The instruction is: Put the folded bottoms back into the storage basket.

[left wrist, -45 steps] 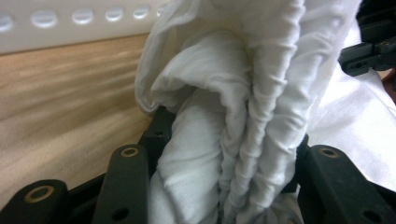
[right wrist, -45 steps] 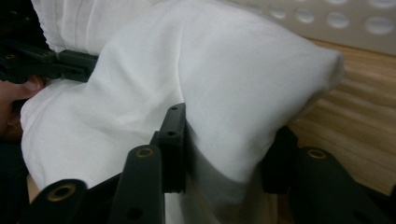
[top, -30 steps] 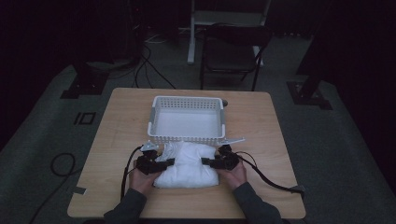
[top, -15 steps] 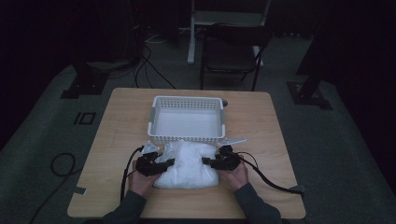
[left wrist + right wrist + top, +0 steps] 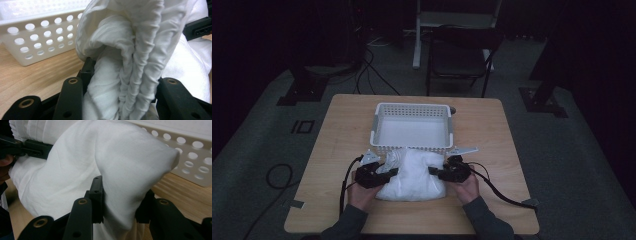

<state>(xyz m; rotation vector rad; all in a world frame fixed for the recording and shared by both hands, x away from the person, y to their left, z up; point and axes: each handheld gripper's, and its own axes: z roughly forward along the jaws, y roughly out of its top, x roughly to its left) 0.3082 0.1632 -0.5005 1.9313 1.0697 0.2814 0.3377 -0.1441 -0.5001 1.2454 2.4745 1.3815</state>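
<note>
- Two grippers clamp one crumpled white cloth bundle (image 5: 414, 170) on the wooden worktop (image 5: 492, 135).
- Left gripper (image 5: 388, 173): fingers (image 5: 72, 100) pinch gathered folds.
- Right gripper (image 5: 435, 172): fingers (image 5: 96, 195) squeeze its opposite end.
- White perforated plastic basket (image 5: 412, 147) stands just beyond the fingers.

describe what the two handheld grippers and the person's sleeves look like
Both the left gripper and the right gripper are black, with blocky flat jaws bearing brass-ringed screw holes. A black cable trails from each, and a grey three-cornered plate tops each. The person's sleeves are dark grey.
</note>
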